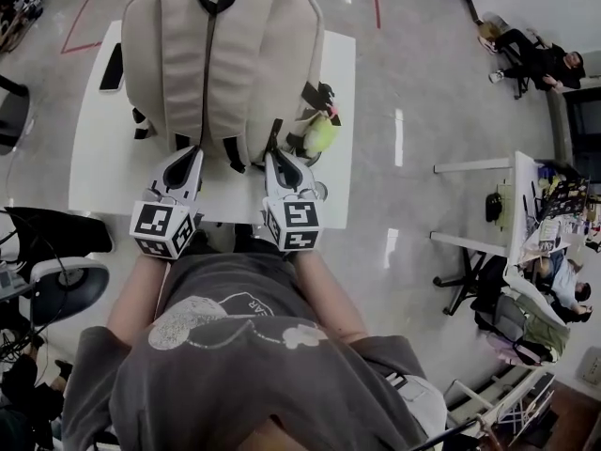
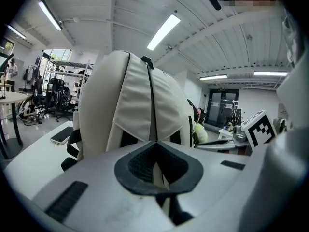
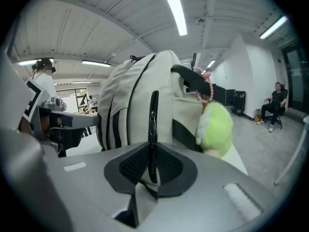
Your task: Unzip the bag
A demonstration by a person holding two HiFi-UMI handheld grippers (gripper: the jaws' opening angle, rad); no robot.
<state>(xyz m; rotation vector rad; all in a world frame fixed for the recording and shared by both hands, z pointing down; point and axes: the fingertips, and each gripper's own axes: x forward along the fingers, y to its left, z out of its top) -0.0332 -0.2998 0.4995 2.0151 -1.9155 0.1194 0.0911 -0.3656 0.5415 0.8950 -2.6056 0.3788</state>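
My right gripper (image 3: 153, 153) is clenched on the black zip pull (image 3: 153, 115), my left gripper (image 2: 155, 151) pinches pale fabric of the bag (image 1: 221, 54) standing upright on the bench (image 1: 94, 163), so I judge both holds set and the bag not yet unzipped.

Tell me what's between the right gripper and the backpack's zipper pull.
Nothing. The right gripper view shows the right gripper shut on the black zipper pull of the cream backpack, with no gap left between them.
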